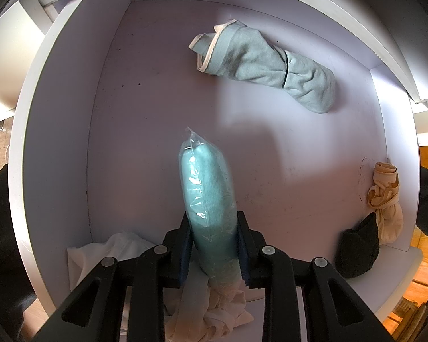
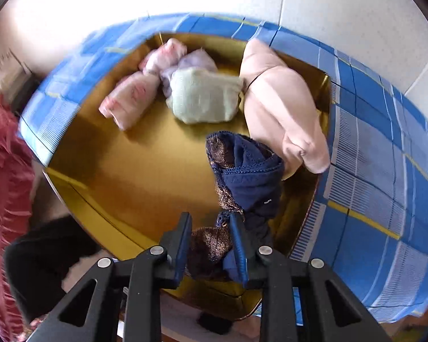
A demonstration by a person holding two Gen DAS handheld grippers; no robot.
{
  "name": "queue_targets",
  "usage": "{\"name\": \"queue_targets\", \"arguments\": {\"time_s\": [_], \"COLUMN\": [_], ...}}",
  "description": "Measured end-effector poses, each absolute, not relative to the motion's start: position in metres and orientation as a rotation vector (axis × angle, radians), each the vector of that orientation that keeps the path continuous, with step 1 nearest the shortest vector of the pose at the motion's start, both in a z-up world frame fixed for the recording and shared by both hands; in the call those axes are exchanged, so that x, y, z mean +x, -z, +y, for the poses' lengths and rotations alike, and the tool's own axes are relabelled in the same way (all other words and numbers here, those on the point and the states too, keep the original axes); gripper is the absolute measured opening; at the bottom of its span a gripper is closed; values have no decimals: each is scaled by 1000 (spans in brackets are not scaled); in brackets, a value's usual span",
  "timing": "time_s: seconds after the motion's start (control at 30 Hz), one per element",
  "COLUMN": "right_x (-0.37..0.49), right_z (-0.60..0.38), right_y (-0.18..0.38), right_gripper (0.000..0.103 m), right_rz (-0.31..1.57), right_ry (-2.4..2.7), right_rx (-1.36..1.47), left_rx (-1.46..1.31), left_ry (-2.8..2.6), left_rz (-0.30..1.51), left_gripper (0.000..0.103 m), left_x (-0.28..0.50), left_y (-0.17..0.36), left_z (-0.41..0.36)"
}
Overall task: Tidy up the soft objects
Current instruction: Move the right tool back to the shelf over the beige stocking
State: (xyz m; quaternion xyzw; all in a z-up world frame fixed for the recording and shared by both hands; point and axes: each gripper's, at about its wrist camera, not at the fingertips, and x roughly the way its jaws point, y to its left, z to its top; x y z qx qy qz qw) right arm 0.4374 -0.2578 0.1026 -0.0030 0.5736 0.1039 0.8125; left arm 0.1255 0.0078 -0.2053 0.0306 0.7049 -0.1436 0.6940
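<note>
In the left wrist view my left gripper (image 1: 213,245) is shut on a teal cloth roll in a clear plastic bag (image 1: 208,188), held over the floor of a white drawer (image 1: 145,114). A pale green rolled garment (image 1: 259,62) lies at the drawer's far side. In the right wrist view my right gripper (image 2: 211,245) is shut on a navy and bronze lace garment (image 2: 242,176), held over a gold box (image 2: 134,159). The box holds a pink striped roll (image 2: 131,99), a pale green knit bundle (image 2: 205,97) and a peach garment (image 2: 282,102).
In the drawer, a beige rolled garment (image 1: 385,196) and a dark sock (image 1: 356,253) lie at the right edge, and white cloth (image 1: 111,253) lies at the near left. The gold box sits on a blue checked sheet (image 2: 385,171). Red fabric (image 2: 5,185) is at the left.
</note>
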Motion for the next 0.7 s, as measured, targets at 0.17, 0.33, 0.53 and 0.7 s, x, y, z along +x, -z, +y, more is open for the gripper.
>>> {"name": "queue_targets", "arguments": {"time_s": [0.17, 0.33, 0.53, 0.7], "right_x": [409, 364, 317, 272], "right_z": [-274, -285, -293, -292], "right_y": [-127, -134, -132, -108], "right_gripper": [27, 27, 27, 27], "right_rz": [1121, 1078, 1057, 1129], "right_ry": [-352, -400, -428, -476], "right_rx": [79, 16, -65, -156], "left_rx": [76, 76, 76, 74], "left_ry": [321, 322, 322, 322], "left_rz": [1572, 1572, 1572, 1573], "left_gripper": [29, 29, 29, 29], "left_x": [125, 125, 125, 126], "left_y": [205, 205, 205, 205], "left_z": [7, 8, 8, 7]}}
